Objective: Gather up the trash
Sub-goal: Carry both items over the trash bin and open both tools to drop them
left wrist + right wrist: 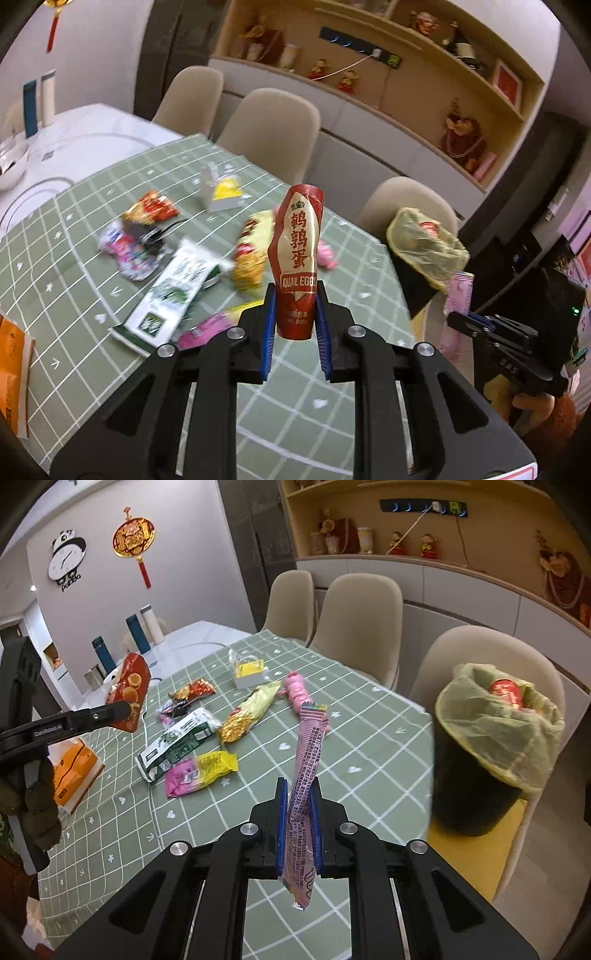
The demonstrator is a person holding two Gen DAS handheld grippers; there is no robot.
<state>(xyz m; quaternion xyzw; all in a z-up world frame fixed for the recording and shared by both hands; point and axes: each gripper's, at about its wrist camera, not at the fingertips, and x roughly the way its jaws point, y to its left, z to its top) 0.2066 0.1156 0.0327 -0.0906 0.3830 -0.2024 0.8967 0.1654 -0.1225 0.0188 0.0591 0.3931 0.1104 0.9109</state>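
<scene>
My left gripper (294, 295) is shut on a red quail-egg packet (298, 251) and holds it upright above the green checked tablecloth (74, 280). My right gripper (298, 788) is shut on a long pink wrapper (306, 768), also lifted off the table. The black bin (476, 786) with a yellow bag liner stands on a chair off the table's right edge and holds a red can (506, 692). Several wrappers lie on the cloth: a green-and-white pack (177, 740), a pink-and-yellow pack (199, 771), a gold-yellow bag (247, 716).
A small white-and-yellow box (249, 672) and a pink toy (295, 688) lie further back. An orange box (74, 771) sits at the table's left edge. Beige chairs (360, 624) line the far side. Bottles (135, 633) stand at the far left.
</scene>
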